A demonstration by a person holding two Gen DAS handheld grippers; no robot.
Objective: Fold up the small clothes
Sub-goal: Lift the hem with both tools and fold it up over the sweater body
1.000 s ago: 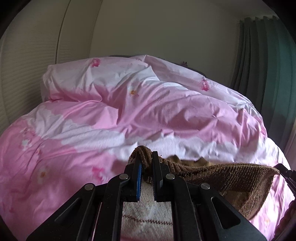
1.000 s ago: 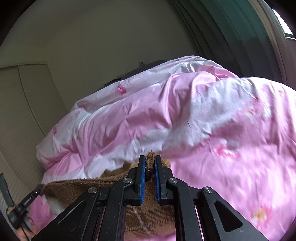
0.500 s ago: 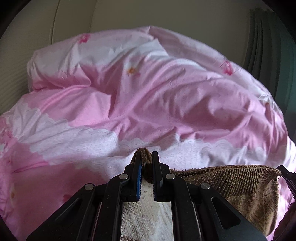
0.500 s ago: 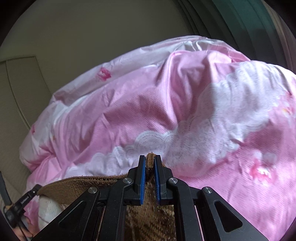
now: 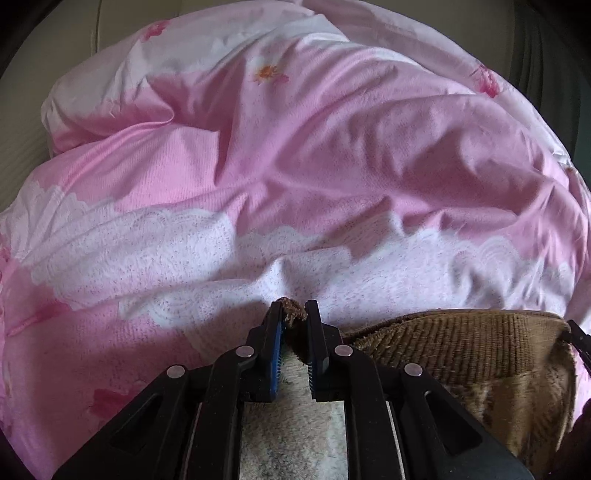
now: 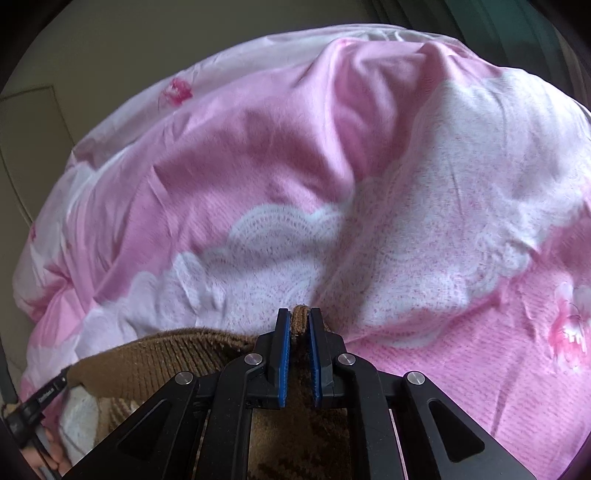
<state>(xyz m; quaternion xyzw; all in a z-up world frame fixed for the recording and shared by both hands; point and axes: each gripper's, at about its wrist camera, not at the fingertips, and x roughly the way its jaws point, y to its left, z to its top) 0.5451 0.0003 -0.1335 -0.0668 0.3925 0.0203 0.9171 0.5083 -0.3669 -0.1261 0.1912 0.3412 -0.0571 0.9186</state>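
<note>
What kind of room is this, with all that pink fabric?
Most likely a bedroom. A rumpled pink floral duvet fills the view as on a bed, dark curtains hang behind it, and a brown knitted garment is being folded on top.

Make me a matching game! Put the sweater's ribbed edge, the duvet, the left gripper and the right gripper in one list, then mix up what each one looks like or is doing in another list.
Things:
1. ribbed edge
2. duvet
3. left gripper
4. right gripper

Descriptions:
A. pink and white with flowers
B. pads pinching a brown corner tight
C. brown, stretched between the two grippers
D. jaws opening, brown corner between them

Pairs: 1-C, 2-A, 3-D, 4-B
</note>
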